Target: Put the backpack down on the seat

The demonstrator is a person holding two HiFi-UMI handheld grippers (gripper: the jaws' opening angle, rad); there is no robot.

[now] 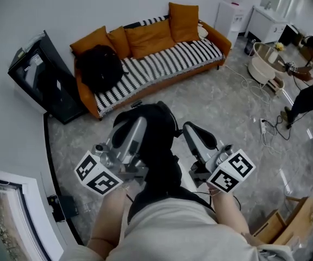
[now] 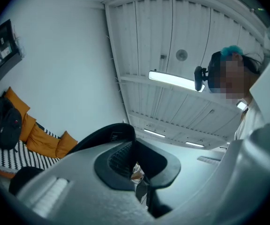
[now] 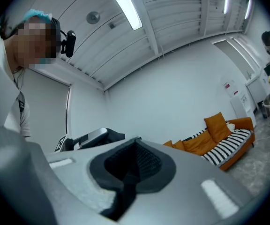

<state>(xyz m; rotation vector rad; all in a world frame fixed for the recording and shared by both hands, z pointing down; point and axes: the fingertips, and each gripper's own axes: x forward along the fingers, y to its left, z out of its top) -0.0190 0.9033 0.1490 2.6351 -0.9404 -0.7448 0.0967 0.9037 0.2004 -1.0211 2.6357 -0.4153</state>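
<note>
While both forearms [image 1: 108,222] are held forward, side by side, one black backpack [image 1: 156,151] is carried well short of the single striped sofa [image 1: 222,40], the left gripper [image 1: 138,125] and right gripper [image 1: 189,128] each pinched shut on its straps, and a second backpack [image 1: 99,67] is seen on the seat [image 1: 164,60].

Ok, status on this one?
Both shut on backpack straps: left claw, right claw. Backpack not yet on sofa. Another bag occupies sofa's left end.

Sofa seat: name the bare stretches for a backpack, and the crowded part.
Free: the black-and-white striped seat of the orange sofa, from its middle to the right armrest, bordered behind by orange cushions. Crowded: the left end, where a black backpack lies.
</note>
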